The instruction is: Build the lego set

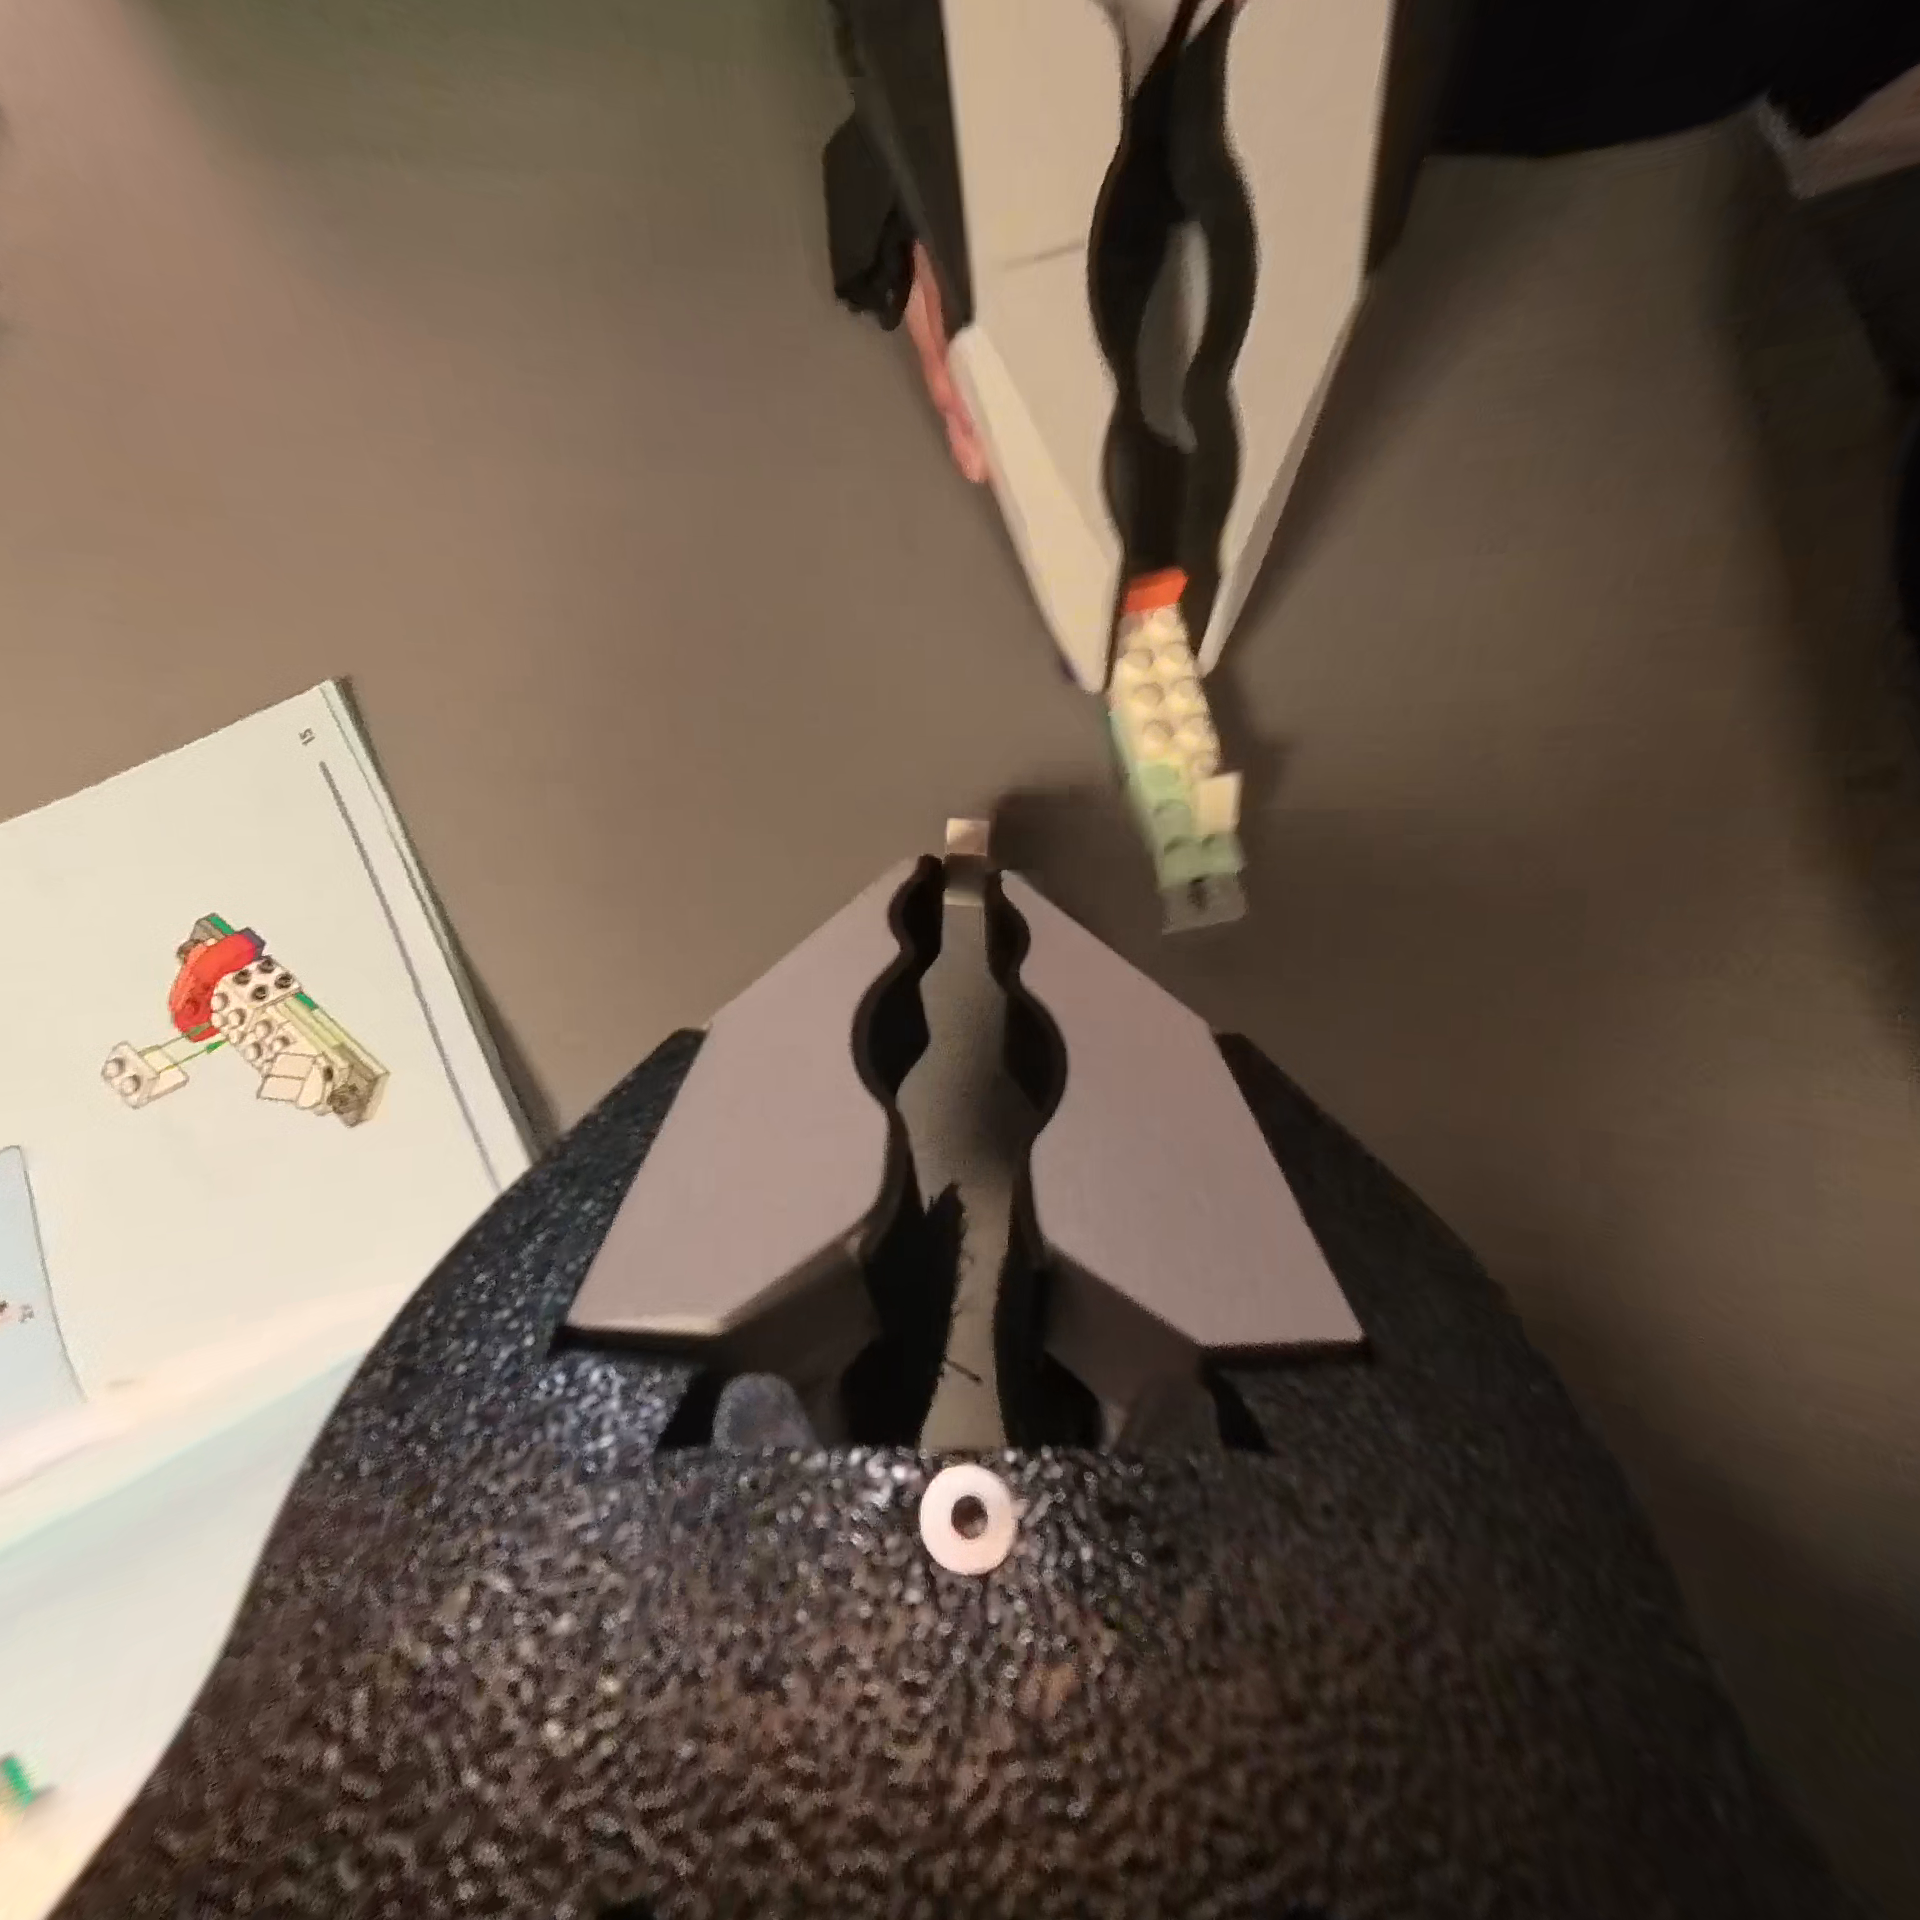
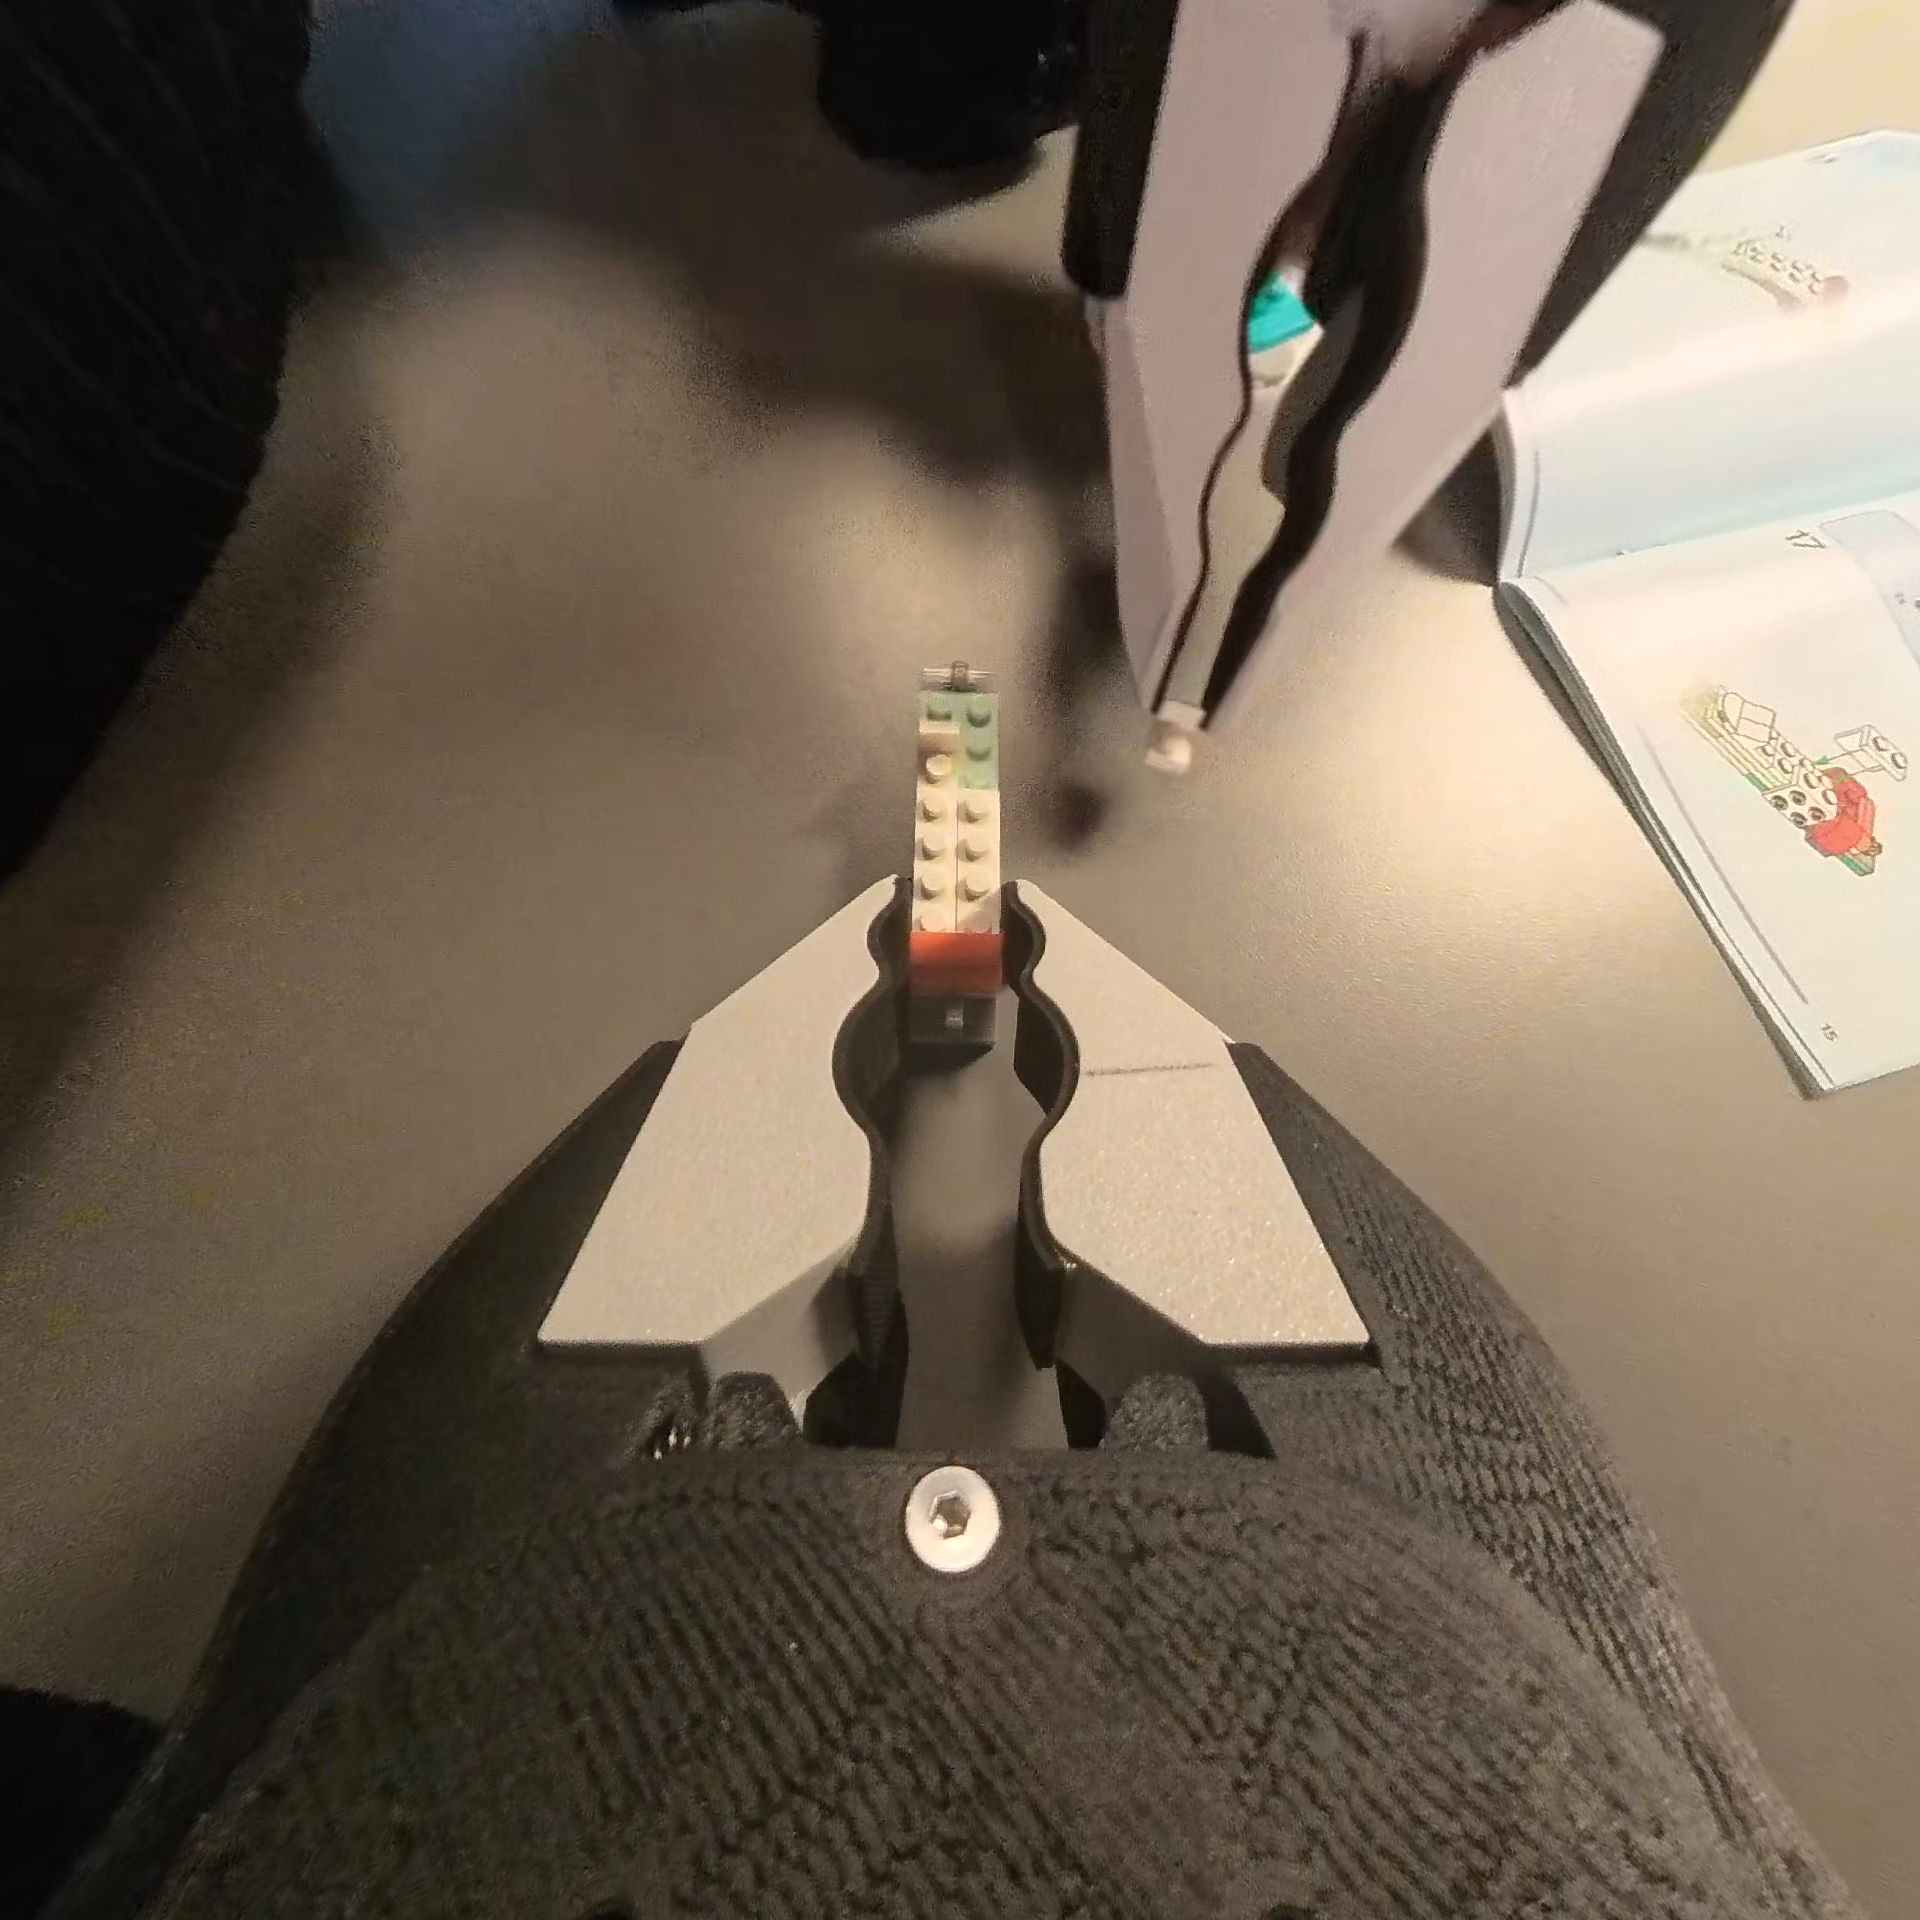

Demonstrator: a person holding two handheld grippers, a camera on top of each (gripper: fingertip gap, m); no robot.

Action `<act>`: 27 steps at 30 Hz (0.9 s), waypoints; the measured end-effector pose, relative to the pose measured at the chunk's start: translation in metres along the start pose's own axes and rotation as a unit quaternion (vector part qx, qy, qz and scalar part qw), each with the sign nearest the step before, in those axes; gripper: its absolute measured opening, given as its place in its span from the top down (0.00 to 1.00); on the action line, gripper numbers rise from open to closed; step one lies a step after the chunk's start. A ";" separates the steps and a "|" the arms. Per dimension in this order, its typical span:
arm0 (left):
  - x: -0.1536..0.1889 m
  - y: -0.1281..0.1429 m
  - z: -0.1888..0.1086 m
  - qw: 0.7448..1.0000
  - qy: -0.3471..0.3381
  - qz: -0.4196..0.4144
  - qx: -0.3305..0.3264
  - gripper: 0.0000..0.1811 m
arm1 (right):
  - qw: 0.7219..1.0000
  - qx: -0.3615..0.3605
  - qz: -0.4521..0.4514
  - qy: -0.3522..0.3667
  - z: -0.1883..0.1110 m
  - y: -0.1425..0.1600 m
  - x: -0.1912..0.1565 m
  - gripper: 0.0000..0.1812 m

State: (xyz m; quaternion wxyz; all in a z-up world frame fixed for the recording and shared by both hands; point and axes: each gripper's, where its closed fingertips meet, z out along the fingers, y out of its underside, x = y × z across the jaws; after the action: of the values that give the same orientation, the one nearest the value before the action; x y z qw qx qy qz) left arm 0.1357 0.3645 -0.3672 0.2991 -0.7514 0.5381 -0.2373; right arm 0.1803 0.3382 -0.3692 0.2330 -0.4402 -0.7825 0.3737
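My right gripper [image 2: 954,914] is shut on a long lego assembly [image 2: 956,821] of white, pale green and red bricks, held by its red end so that it sticks out forward above the table. In the left wrist view the same assembly [image 1: 1174,748] hangs from the right gripper [image 1: 1158,634] at the upper right. My left gripper [image 1: 961,868] is shut on a small white brick [image 1: 964,840], which pokes out at the fingertips. In the right wrist view the left gripper [image 2: 1179,722] comes down from above with that small white brick [image 2: 1169,743], to the right of the assembly and apart from it.
An open instruction booklet [image 1: 208,987] lies on the grey table at the left; it also shows in the right wrist view [image 2: 1766,727] at the right. A small teal piece [image 2: 1276,312] shows behind the left gripper's fingers. A dark object sits at the far table edge. The gap from one gripper's tips to the other's is roughly 6 centimetres.
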 end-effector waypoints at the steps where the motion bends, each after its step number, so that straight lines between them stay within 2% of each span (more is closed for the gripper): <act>1: 0.005 -0.005 -0.002 1.000 0.000 -0.010 0.013 0.97 | 1.000 0.000 0.000 0.000 0.000 0.000 0.000 0.91; 4: 0.022 -0.016 -0.006 0.999 0.001 -0.023 0.030 0.97 | 1.000 0.000 0.001 -0.001 0.000 0.000 0.000 0.91; 9: 0.037 -0.010 0.004 0.999 -0.002 -0.035 0.003 0.97 | 1.000 0.000 0.002 -0.001 0.000 0.000 0.000 0.92; 27: 0.039 -0.008 0.008 0.997 -0.025 -0.068 -0.012 0.97 | 1.000 0.000 0.000 0.001 0.000 0.000 0.000 0.91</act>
State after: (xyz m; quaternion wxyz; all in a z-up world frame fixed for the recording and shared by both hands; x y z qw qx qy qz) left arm 0.1587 0.3313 -0.3657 0.2862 -0.7954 0.4813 -0.2318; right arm 0.1801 0.3384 -0.3696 0.2339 -0.4411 -0.7820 0.3731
